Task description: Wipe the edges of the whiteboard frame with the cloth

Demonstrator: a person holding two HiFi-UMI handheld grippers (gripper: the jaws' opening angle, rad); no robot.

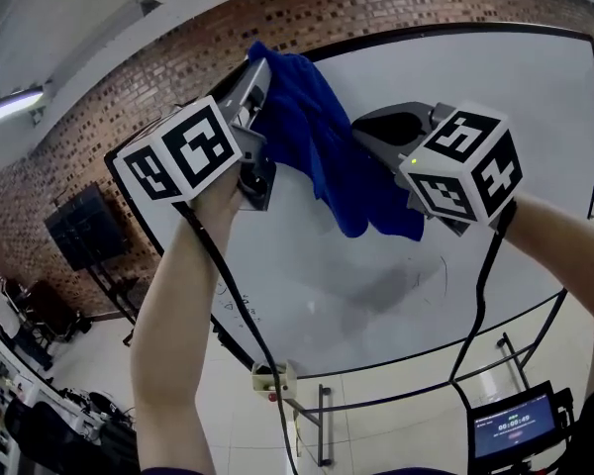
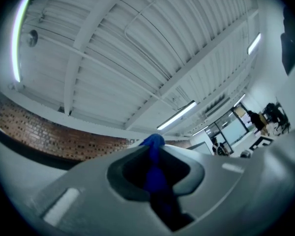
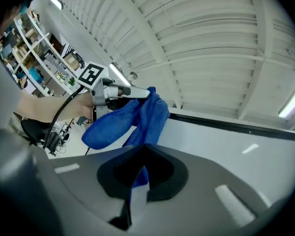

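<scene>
Blue cloth (image 1: pixel 317 137), white whiteboard (image 1: pixel 475 97) with black frame (image 1: pixel 426 35), reddish-brown brick wall (image 1: pixel 178 57).

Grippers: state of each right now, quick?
Left gripper: closed on the blue cloth, at its upper end.
Right gripper: closed on the same cloth, at its lower end.

head view close on whiteboard (image 1: pixel 495 97), both gripper views angled up at ceiling (image 2: pixel 137 43) — all share the cloth (image 1: pixel 312 137)
</scene>
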